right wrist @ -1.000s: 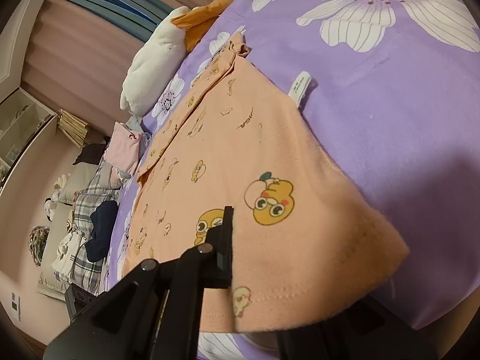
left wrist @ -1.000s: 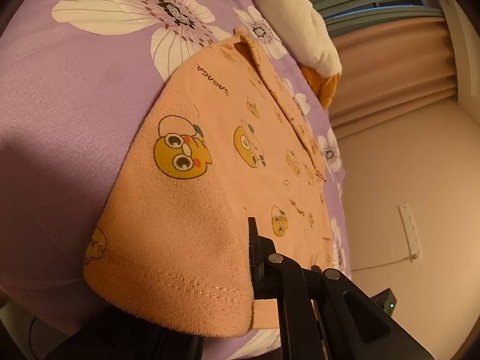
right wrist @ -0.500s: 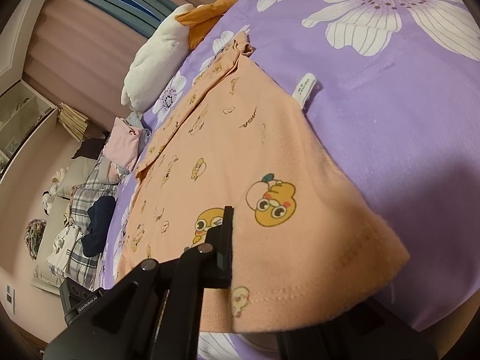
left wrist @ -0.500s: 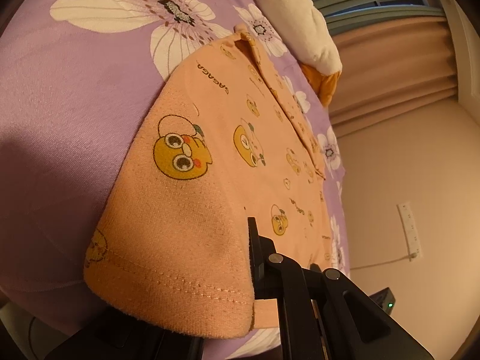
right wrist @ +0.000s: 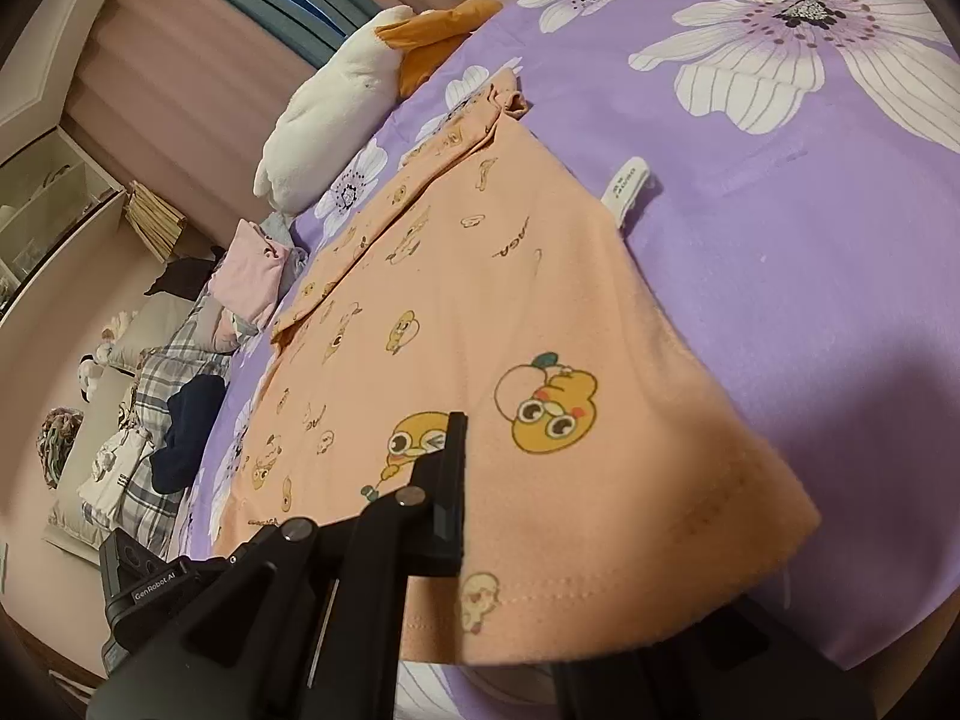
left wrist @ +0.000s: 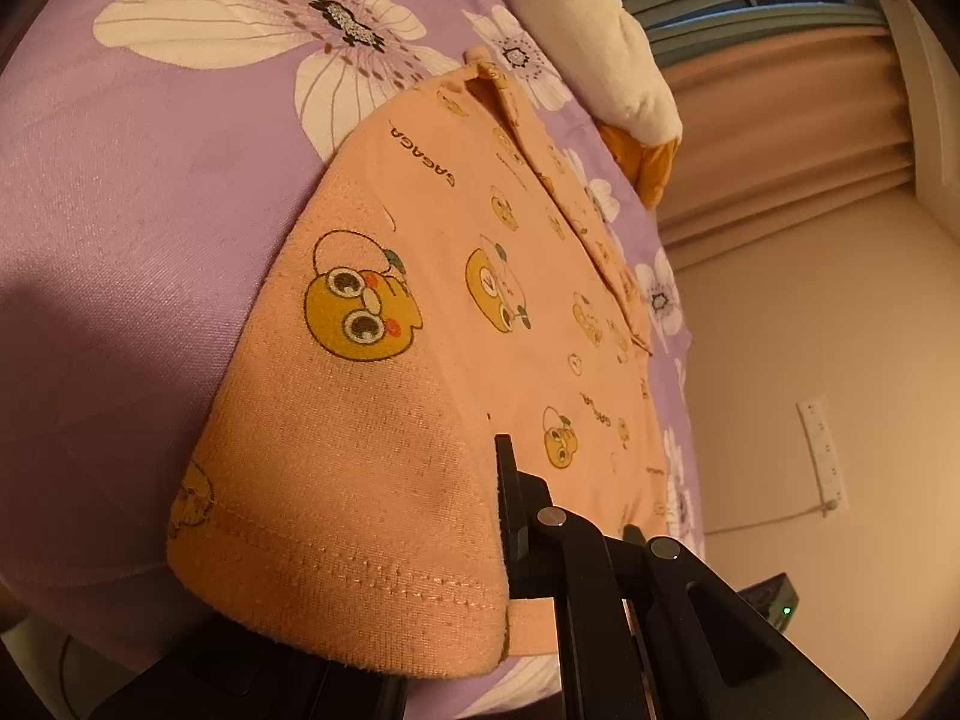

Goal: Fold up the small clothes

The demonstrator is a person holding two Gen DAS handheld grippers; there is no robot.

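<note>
A small peach shirt with yellow cartoon ducks (left wrist: pixel 456 312) lies spread on the purple flowered bedsheet (left wrist: pixel 120 192). My left gripper (left wrist: pixel 498 540) is shut on one corner of its hem; the cloth drapes over the lower finger and hides it. My right gripper (right wrist: pixel 468 510) is shut on the other hem corner of the same shirt (right wrist: pixel 480 312), lifted a little off the sheet (right wrist: pixel 810 252). The shirt's collar end lies far from both grippers. A white care label (right wrist: pixel 627 183) sticks out at its side.
A white and orange plush toy (left wrist: pixel 606 66) lies beyond the collar, also in the right wrist view (right wrist: pixel 348 102). A pile of other clothes (right wrist: pixel 180 384), pink, plaid and dark, sits at the bed's left side. Curtains (left wrist: pixel 810 102) hang behind.
Both grippers, holding the hem corners, have shifted slightly; the shirt's far end sits a little lower in both views. The grip is unchanged.
</note>
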